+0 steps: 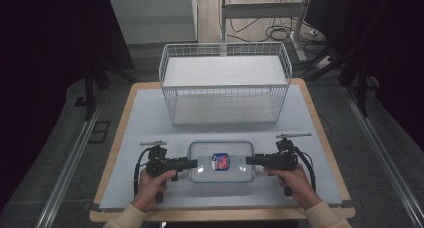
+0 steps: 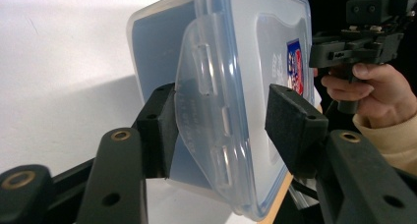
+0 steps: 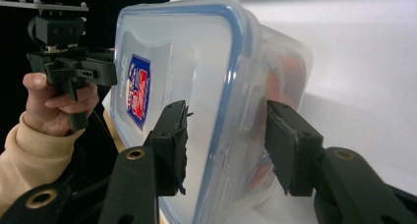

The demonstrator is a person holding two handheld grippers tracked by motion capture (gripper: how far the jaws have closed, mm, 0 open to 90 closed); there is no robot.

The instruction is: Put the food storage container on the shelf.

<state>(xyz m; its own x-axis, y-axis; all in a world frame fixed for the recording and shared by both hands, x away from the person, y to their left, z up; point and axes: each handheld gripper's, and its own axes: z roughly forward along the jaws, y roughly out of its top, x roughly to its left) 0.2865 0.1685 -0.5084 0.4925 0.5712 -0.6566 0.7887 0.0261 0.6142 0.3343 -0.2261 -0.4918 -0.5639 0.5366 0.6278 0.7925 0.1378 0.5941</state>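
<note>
Clear plastic lidded food container [image 1: 221, 161] sits near the table's front edge, the left gripper [image 1: 192, 162] and right gripper [image 1: 251, 160] straddling its end latches with jaws parted, while the white wire basket [image 1: 225, 83] behind apparently awaits it.

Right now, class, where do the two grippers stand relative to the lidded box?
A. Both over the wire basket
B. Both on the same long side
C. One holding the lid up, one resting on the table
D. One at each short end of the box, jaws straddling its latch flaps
D: the left gripper and right gripper face each other across the box, jaws open around its ends.
</note>
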